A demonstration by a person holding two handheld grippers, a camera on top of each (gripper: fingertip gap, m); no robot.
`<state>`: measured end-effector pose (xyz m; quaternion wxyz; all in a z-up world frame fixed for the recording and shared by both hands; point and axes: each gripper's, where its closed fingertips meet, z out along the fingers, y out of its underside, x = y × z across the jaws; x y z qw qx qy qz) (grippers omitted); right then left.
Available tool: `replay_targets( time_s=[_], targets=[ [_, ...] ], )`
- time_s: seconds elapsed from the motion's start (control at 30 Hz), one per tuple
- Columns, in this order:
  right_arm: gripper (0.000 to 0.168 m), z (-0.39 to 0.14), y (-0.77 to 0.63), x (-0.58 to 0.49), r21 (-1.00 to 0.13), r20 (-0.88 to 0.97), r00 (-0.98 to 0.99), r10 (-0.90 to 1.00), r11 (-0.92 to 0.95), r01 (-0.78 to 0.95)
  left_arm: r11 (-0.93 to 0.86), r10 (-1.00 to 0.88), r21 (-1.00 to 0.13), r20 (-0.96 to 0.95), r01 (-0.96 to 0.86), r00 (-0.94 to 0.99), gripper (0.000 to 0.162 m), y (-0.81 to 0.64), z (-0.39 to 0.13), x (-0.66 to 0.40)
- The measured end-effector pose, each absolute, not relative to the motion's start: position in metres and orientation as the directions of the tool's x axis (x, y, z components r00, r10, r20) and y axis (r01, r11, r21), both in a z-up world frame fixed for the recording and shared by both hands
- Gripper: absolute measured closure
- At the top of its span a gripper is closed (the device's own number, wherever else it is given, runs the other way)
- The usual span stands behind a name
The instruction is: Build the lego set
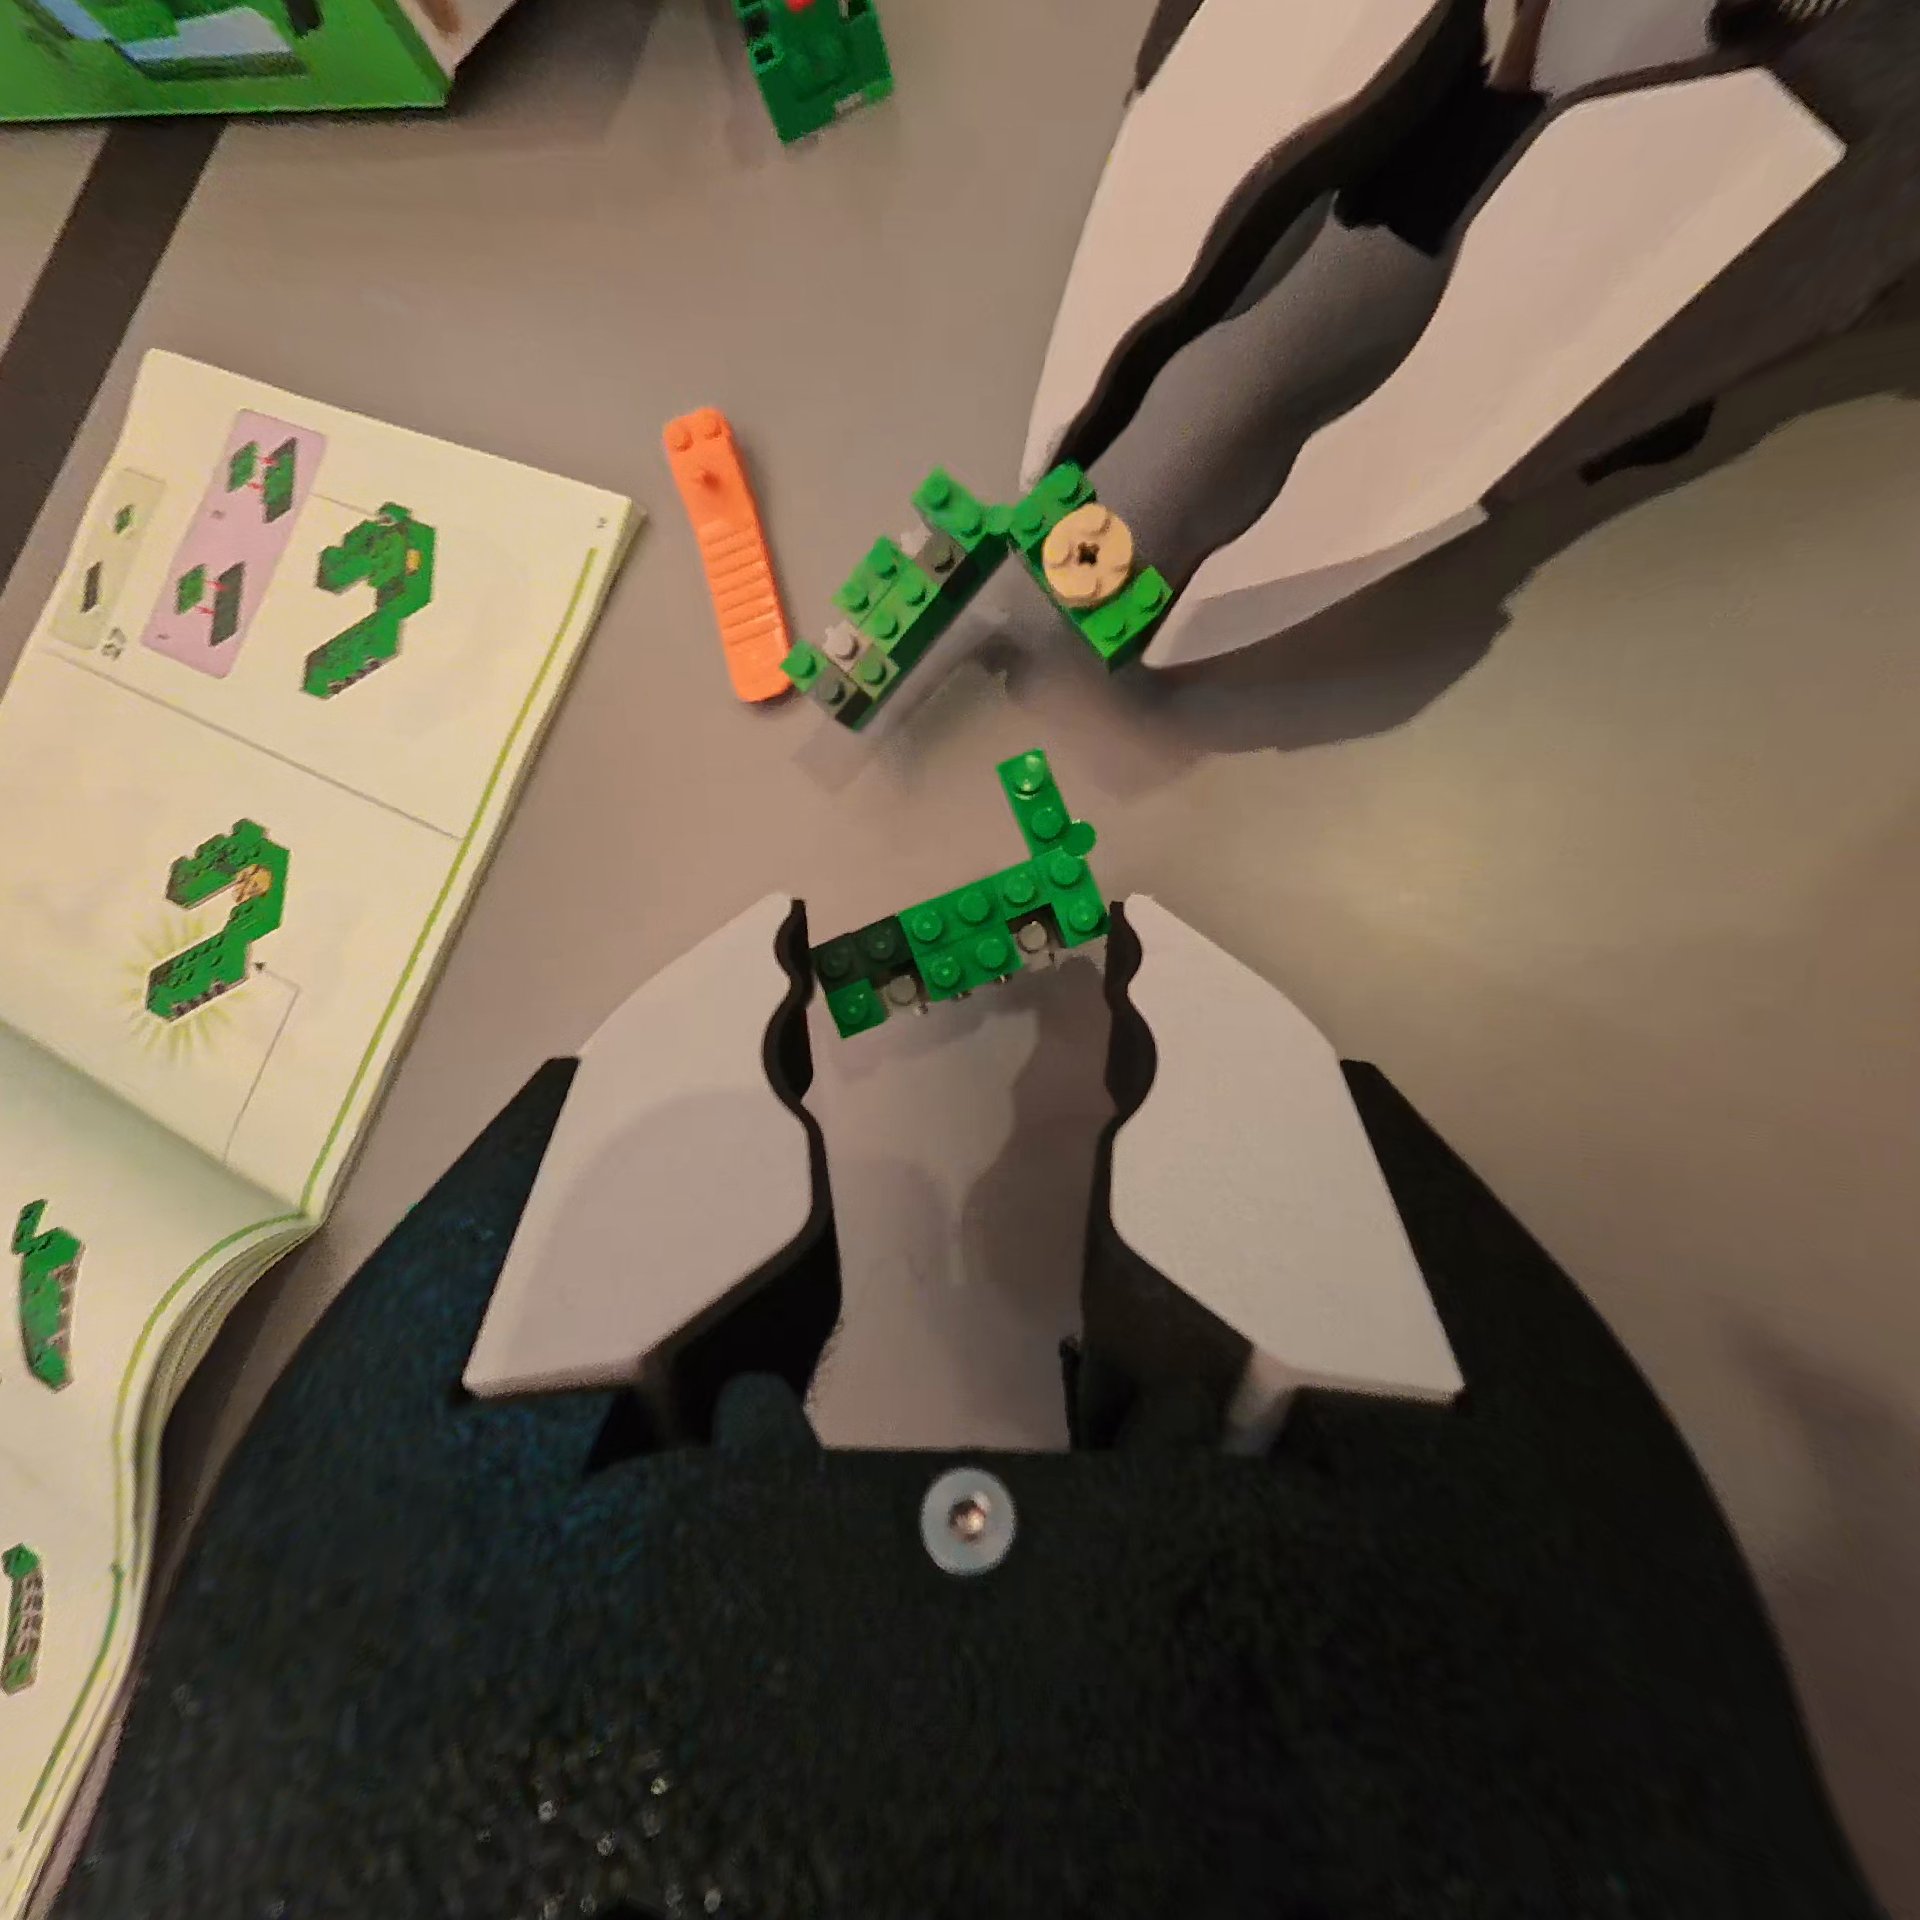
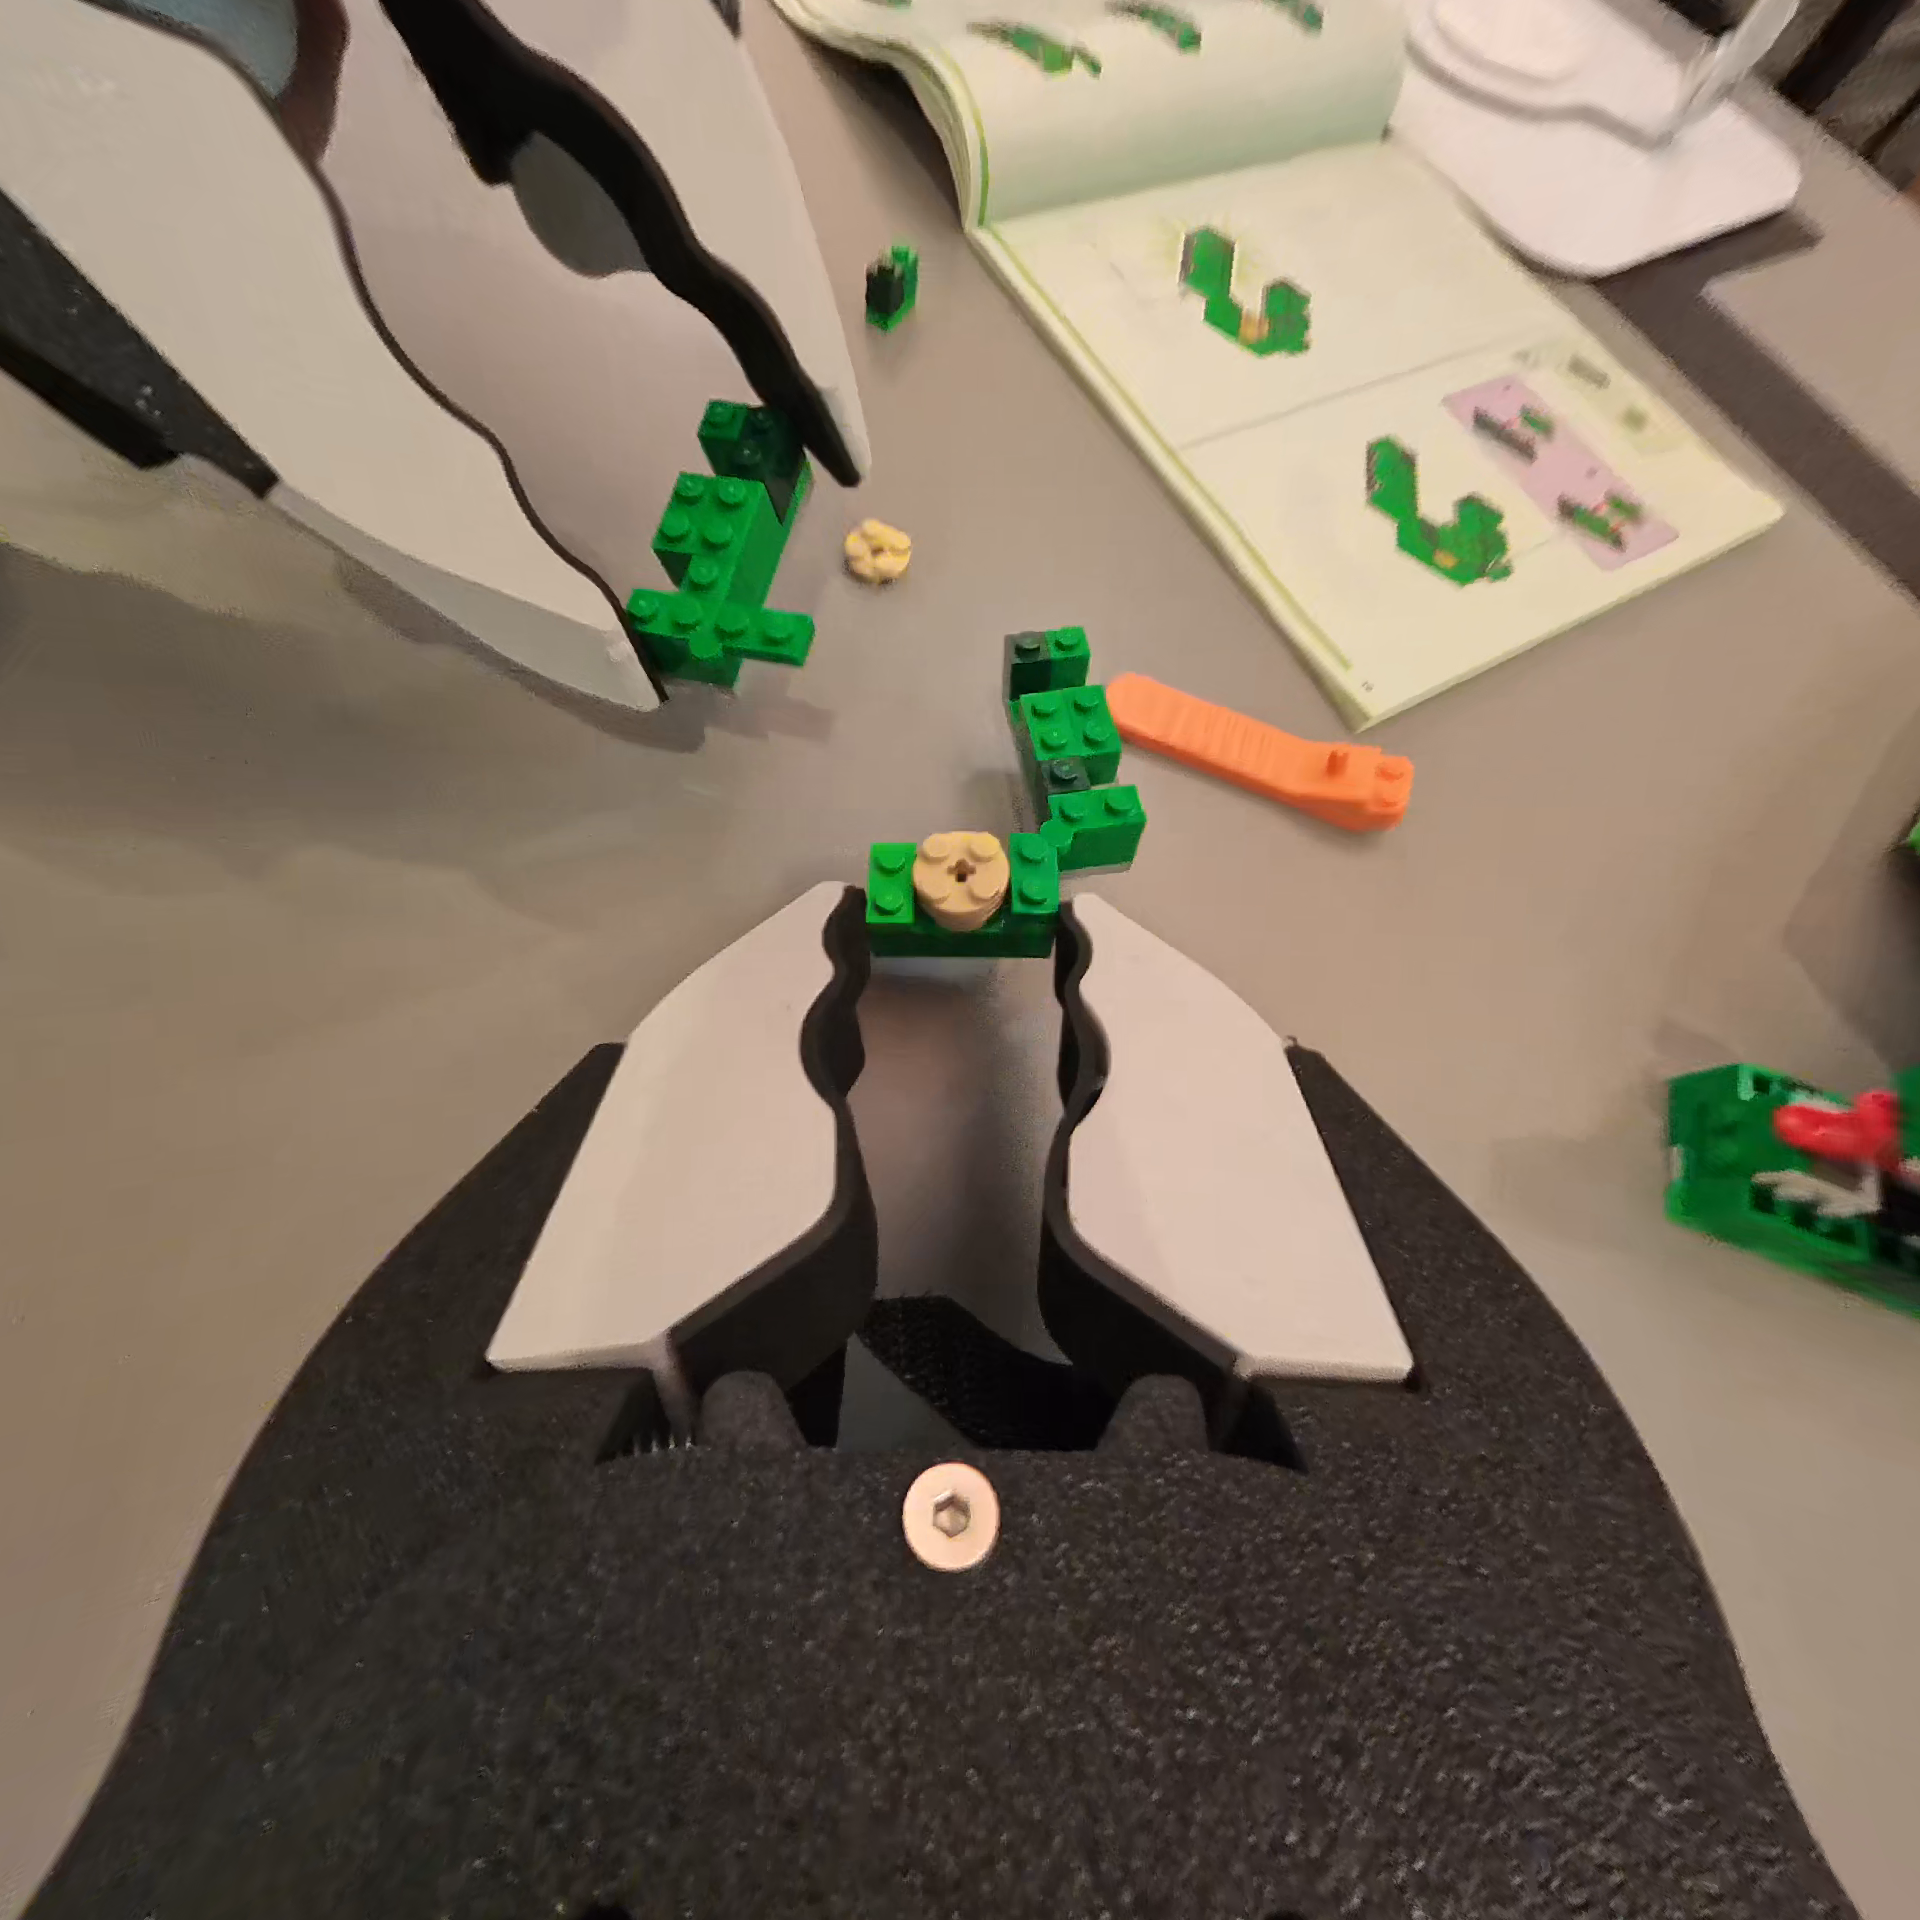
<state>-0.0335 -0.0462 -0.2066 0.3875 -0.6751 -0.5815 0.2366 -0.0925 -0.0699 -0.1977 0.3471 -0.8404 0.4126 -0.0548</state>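
The left tool (image 1: 951, 920) was clenched on a green brick section (image 1: 966, 935), its fingertips pressing the section's two ends just above the grey worktop (image 1: 1455, 935). The right tool (image 2: 961, 904) gripped the end of a second, hinged green section (image 2: 1039, 821) at the block that carried a tan round plate (image 2: 961, 876); the rest of that chain trailed away toward an orange brick separator (image 2: 1262, 748), which lay just beside it. A loose tan round piece (image 2: 878, 548) sat on the worktop near the left tool's section, and an open instruction booklet (image 2: 1351, 343) lay beyond, with another green sub-build (image 2: 1797, 1174) off to the right tool's side. The two sections looked meant to be joined. The risk I judge greatest is the hinged chain swinging or folding as it is lifted, since only one end is held; a squeeze off-centre could also pop plates loose, or misaligned studs could refuse to seat.
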Motion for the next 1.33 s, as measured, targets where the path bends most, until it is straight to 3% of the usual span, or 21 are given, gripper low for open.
replay_targets(
  time_s=[0.2, 0.4, 0.83, 1.17, 1.33],
  targets=[
    [0.134, -0.19, -0.009, -0.047, -0.847, 0.196, 0.287, 0.938, 0.014, 0.532, -0.4, -0.686, -0.671, -0.232, -0.624, 0.69, 0.108, -0.051, -0.187, -0.101],
    [0.135, -0.207, 0.017, -0.062, -0.797, 0.183, 0.323, 0.929, -0.052, 0.602, -0.421, -0.68, -0.67, -0.212, -0.611, 0.702, 0.108, -0.023, -0.187, -0.097],
    [0.135, -0.219, 0.025, -0.07, -0.765, 0.168, 0.252, 0.953, -0.035, 0.643, -0.319, -0.811, -0.529, -0.276, -0.786, 0.515, 0.108, 0.009, -0.206, -0.106],
    [0.123, -0.219, 0.022, -0.072, -0.771, 0.131, 0.197, 0.972, -0.026, 0.637, -0.023, -0.933, -0.449, -0.312, -0.893, 0.181, 0.108, 0.022, -0.207, -0.102],
    [0.116, -0.208, 0.021, -0.067, -0.804, 0.23, 0.18, 0.956, 0.083, 0.59, 0.166, -0.956, -0.452, -0.293, -0.876, -0.03, 0.108, 0.024, -0.199, -0.092]
  ],
)
